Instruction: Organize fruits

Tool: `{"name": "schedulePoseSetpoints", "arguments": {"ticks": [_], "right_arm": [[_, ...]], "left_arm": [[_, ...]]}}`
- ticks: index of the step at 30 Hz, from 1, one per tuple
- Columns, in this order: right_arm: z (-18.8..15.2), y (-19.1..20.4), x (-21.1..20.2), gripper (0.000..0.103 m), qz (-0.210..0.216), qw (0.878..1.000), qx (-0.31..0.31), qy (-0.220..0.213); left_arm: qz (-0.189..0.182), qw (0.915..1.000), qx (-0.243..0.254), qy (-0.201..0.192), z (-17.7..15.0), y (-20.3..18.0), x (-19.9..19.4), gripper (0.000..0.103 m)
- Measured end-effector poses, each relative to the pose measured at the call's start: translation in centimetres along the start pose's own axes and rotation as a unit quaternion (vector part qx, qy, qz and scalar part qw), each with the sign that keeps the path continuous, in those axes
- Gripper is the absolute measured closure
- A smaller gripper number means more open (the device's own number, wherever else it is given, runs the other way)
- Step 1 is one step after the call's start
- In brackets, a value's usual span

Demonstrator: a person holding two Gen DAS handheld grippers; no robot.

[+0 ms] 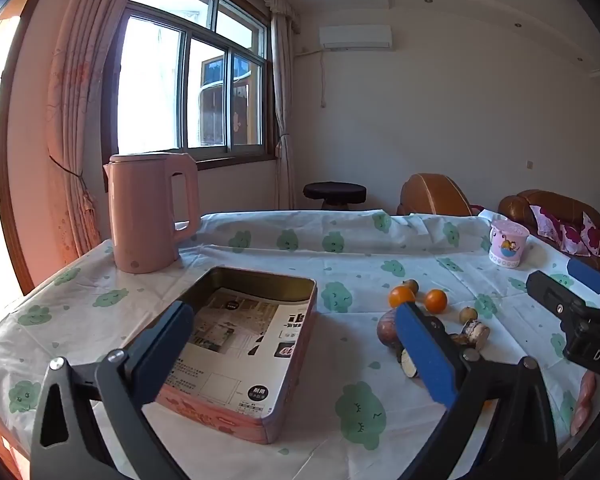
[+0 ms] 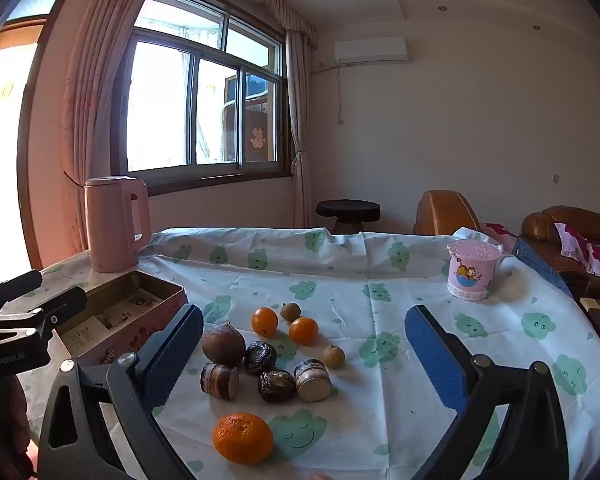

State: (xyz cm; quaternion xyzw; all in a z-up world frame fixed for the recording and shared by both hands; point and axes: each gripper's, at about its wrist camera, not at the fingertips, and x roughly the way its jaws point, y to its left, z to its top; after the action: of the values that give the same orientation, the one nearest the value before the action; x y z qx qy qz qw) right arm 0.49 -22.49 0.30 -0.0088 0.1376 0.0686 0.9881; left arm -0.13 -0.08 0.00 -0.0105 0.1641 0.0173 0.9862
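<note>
- Since the tin (image 1: pixel 260 344) near the tabletop's left edge holds only printed paper, no fruit sorted yet.
- All fruit (image 2: pixel 268 360) loose mid-tabletop, to the tin's right; big orange (image 2: pixel 243 437) nearest front edge.
- Left gripper (image 1: pixel 296 344) & right gripper (image 2: pixel 304 352): jaws spread, holding nothing.
- Left to do: everything, approx.

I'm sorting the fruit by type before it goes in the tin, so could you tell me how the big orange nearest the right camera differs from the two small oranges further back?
The big orange is clearly larger than either small orange. Its skin looks rough and dimpled; theirs looks smooth and glossy. It lies alone at the near edge of the pile, while they sit close together at the far side. All three are orange, roundish, and resting on the tablecloth, ungripped.
</note>
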Motion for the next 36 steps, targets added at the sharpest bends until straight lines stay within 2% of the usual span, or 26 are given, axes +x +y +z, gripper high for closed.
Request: {"name": "schedulePoseSetpoints", "arguments": {"ticks": [9,17,36], "right_arm": [[-0.3,-0.8,-0.5,0.001,0.004,0.999,0.032,-0.011],[-0.8,0.1,0.0,0.001,-0.018,1.000,0.005,0.006],[-1.6,0.6,0.3,0.001,-0.023,1.000,0.002,0.018]], "left_arm": [[0.000,0.9999,0.005,0.012,-0.5,-0.2,0.5,0.000],[0.001,0.9999,0.007,0.011,-0.5,-0.2,0.5,0.000],[0.002,0.9999,0.007,0.013,-0.8,-0.1,0.6,0.000]]}}
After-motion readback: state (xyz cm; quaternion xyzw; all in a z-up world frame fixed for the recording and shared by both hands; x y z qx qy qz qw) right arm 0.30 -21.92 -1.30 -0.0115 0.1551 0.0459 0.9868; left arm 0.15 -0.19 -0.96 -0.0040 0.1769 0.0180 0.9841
